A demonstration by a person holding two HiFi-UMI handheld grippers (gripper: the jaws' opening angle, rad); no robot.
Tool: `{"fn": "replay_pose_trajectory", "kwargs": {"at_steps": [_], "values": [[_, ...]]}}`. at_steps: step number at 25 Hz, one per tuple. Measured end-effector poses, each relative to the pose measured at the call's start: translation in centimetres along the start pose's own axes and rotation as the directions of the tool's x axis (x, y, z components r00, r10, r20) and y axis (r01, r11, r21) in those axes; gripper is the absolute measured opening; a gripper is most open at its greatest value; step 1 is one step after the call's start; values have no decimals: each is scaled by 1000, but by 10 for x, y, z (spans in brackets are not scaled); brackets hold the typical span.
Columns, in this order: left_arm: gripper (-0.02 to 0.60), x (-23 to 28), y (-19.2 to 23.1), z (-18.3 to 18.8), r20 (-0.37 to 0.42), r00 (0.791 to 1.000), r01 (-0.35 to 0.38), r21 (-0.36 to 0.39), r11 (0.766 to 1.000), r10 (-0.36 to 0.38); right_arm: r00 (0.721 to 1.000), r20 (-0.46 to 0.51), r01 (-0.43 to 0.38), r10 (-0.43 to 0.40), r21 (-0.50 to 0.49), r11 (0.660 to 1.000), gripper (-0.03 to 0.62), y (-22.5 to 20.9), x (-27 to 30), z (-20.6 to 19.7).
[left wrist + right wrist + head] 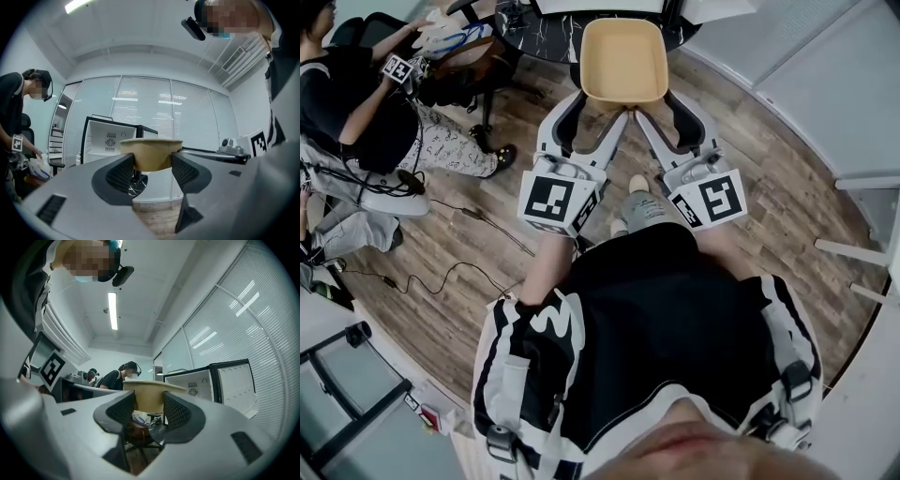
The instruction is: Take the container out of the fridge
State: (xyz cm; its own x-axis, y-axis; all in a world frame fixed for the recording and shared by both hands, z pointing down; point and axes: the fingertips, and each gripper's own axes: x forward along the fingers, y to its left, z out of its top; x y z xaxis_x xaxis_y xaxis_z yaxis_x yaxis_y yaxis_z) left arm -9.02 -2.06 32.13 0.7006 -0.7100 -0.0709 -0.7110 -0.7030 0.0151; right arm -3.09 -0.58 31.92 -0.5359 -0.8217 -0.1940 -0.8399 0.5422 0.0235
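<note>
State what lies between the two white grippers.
Head view: the tan square paper container, clamped by left gripper and right gripper, bridges their tips; below it, a foot and wooden floor.

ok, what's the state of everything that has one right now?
fridge: door open.
container: upright, empty, held in the air, out of the fridge.
left gripper: shut on container.
right gripper: shut on container.
</note>
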Motion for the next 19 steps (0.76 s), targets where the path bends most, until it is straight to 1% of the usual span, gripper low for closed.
{"fn": "replay_pose_trajectory", "kwargs": {"at_steps": [14, 19], "values": [[258, 2, 0, 2, 5, 1000, 19, -9, 1000, -19, 1000, 2, 18, -18, -14, 1000, 201, 0, 0, 3], [258, 5, -3, 3, 4, 1000, 24, -2, 1000, -24, 1000, 5, 27, -27, -12, 1000, 201, -4, -3, 4]]}}
